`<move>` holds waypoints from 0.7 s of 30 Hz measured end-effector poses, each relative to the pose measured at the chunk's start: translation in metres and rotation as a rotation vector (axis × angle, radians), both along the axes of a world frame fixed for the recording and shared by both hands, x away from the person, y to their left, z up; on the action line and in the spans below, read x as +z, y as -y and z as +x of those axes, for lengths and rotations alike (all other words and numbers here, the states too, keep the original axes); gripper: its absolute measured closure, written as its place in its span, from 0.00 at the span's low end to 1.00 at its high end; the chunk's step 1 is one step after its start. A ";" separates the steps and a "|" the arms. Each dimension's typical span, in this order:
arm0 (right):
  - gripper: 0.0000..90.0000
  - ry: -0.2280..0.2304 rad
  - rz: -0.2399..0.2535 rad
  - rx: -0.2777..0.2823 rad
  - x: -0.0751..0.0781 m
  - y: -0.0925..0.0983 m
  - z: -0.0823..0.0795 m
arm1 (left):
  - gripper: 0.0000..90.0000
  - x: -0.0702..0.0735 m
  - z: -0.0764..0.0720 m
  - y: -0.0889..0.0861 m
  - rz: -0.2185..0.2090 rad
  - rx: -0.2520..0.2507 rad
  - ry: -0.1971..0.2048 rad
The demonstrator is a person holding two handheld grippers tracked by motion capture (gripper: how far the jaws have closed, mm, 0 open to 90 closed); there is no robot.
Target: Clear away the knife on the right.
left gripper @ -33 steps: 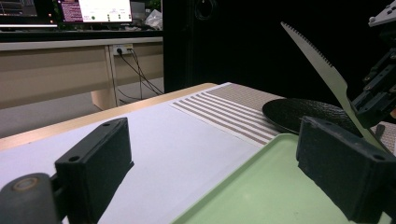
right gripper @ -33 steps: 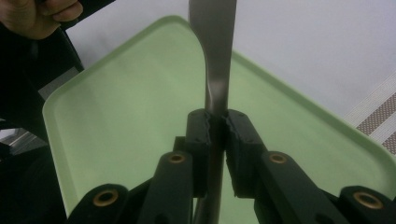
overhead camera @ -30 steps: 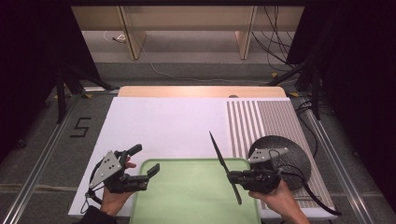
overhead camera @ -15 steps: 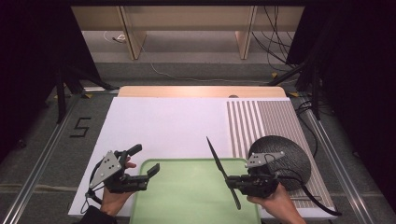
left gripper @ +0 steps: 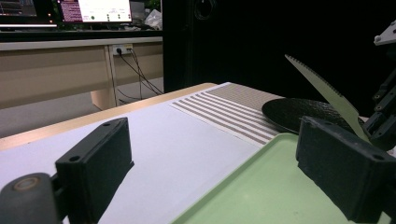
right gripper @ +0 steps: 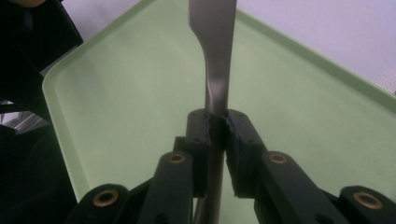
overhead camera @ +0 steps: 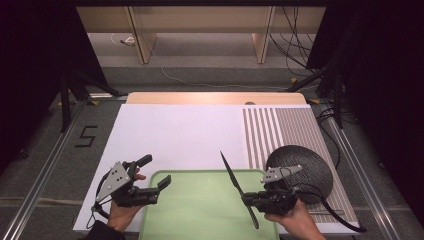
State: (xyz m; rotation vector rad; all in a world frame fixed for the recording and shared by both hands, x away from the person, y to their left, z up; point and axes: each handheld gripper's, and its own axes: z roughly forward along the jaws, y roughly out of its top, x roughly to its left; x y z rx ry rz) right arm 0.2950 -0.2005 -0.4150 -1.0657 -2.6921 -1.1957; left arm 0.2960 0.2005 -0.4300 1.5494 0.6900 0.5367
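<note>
A dark table knife with a serrated blade is held by its handle in my right gripper, whose jaws are shut on it. It hangs slanted over the right part of the pale green tray, blade pointing away from me. In the right gripper view the knife runs up from the closed pads of the right gripper above the tray. My left gripper stands open at the tray's left corner with nothing in it. From the left gripper I see the blade.
A black round plate lies on the striped mat just right of the tray, close behind my right hand. A white mat covers the table beyond the tray. A wooden strip runs along the table's far edge.
The right gripper and the knife have shifted slightly left and toward the near edge, further over the tray. The left gripper has stayed where it was.
</note>
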 end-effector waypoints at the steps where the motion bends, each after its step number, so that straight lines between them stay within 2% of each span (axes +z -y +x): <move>1: 0.90 -0.002 -0.001 0.001 0.000 0.000 0.000 | 0.11 0.000 0.000 0.000 -0.001 0.000 0.000; 21: 0.90 -0.063 -0.066 0.015 -0.010 -0.003 -0.009 | 0.11 0.000 0.000 0.000 0.001 0.001 0.003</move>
